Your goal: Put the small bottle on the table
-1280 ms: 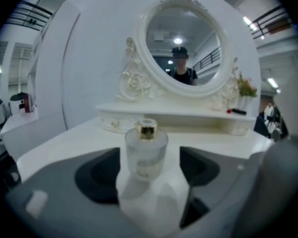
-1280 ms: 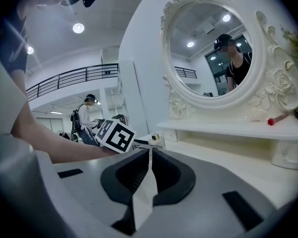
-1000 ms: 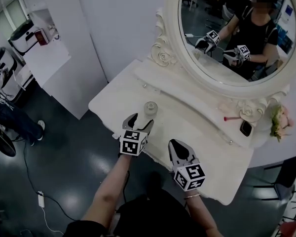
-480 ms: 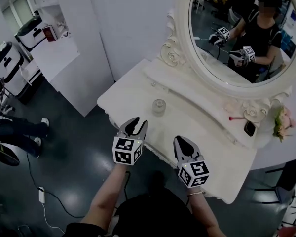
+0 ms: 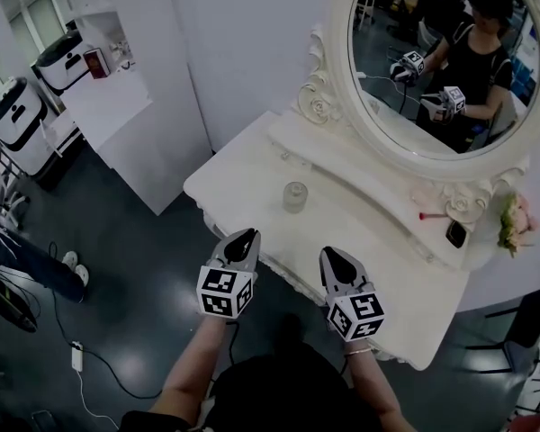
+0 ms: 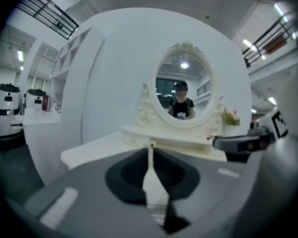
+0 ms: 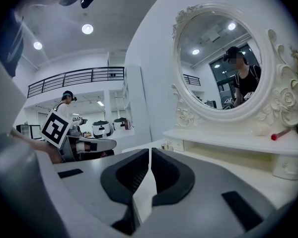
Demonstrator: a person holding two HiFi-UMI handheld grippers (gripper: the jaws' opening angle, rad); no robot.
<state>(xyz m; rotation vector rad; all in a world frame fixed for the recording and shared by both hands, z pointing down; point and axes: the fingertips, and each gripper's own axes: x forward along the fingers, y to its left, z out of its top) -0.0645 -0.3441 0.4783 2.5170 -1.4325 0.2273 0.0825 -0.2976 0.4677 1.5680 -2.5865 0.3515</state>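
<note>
One small bottle (image 5: 295, 196) on table (image 5: 360, 234), apart from left gripper (image 5: 247, 236), jaws closing empty.

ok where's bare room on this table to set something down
Free: the table left of the small bottle, out to the corner, and the broad front stretch right of it. Crowded: the right end under the mirror, with red stick, dark object and flowers.
</note>
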